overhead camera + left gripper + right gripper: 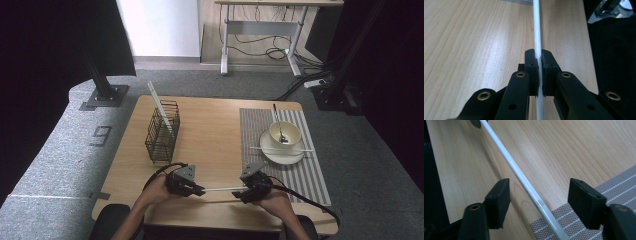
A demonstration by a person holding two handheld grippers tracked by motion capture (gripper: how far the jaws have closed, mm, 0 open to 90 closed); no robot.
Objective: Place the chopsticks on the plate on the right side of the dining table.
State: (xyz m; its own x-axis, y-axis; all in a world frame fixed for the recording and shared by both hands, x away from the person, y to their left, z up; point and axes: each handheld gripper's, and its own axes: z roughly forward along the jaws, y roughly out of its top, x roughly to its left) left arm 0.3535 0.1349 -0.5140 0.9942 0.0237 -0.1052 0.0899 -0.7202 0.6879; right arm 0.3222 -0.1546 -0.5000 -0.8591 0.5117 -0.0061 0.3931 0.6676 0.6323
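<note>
Low in the frame's centre, the left gripper (pixel 199 189) clamps one end of a white chopstick (pixel 222 189); the right gripper (pixel 243 192) straddles its other end, jaws wide apart. One chopstick already lies across the plate (pixel 280 156), another waits in the wire basket (pixel 162 132).
</note>
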